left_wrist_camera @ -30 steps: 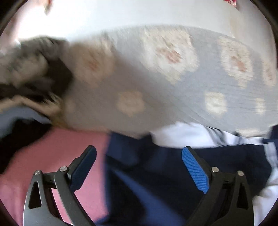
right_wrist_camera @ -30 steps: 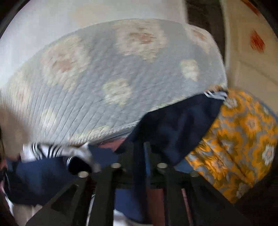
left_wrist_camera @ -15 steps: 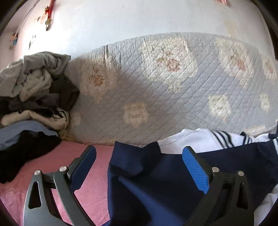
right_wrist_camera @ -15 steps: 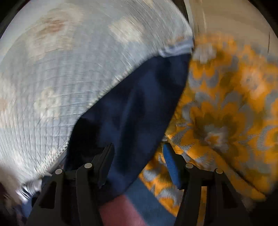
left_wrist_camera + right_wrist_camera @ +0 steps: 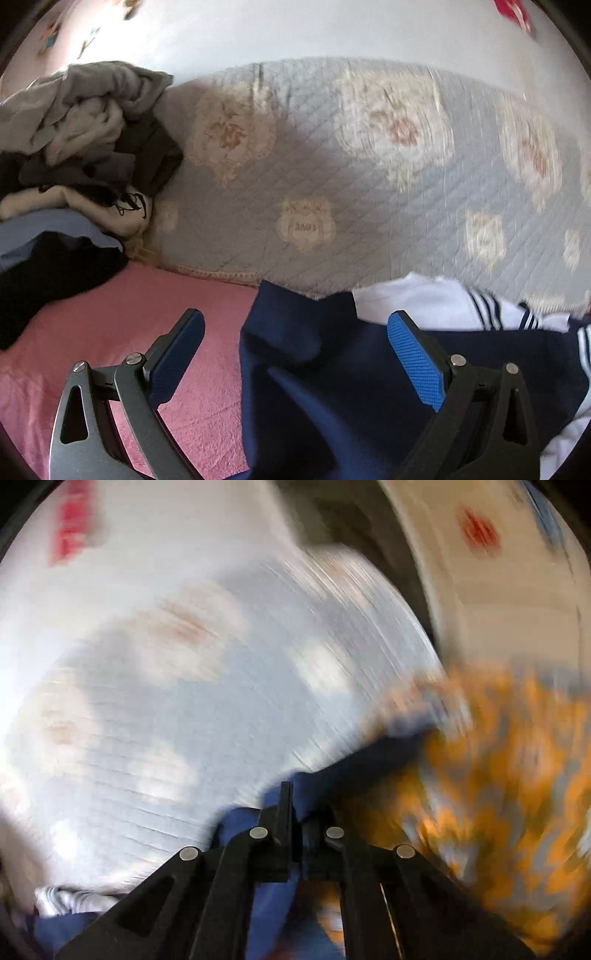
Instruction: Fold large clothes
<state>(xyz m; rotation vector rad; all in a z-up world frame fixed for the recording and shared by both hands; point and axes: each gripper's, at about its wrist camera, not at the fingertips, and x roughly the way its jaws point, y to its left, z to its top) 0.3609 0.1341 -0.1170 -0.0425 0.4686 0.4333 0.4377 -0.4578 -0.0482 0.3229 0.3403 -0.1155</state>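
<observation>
1. Lying on the pink sheet (image 5: 110, 332), the navy garment (image 5: 332, 387) with white striped trim spreads in front of the left gripper (image 5: 295, 354).
2. The left gripper's jaws stand wide apart; part of the navy cloth lies between them, but the blue pads (image 5: 415, 360) do not press on it.
3. The right gripper (image 5: 295, 834) has just closed its jaws, and they are now tight together. The navy garment (image 5: 369, 764) passes by the tips, yet this view is very blurred, so I cannot tell if cloth is pinched.
4. Behind the garment is a quilted grey cover (image 5: 332, 166) with flower patches.
5. A pile of clothes (image 5: 74, 147) sits at the left.
6. An orange flowered fabric (image 5: 498, 775) lies at the right, touching the navy garment.
</observation>
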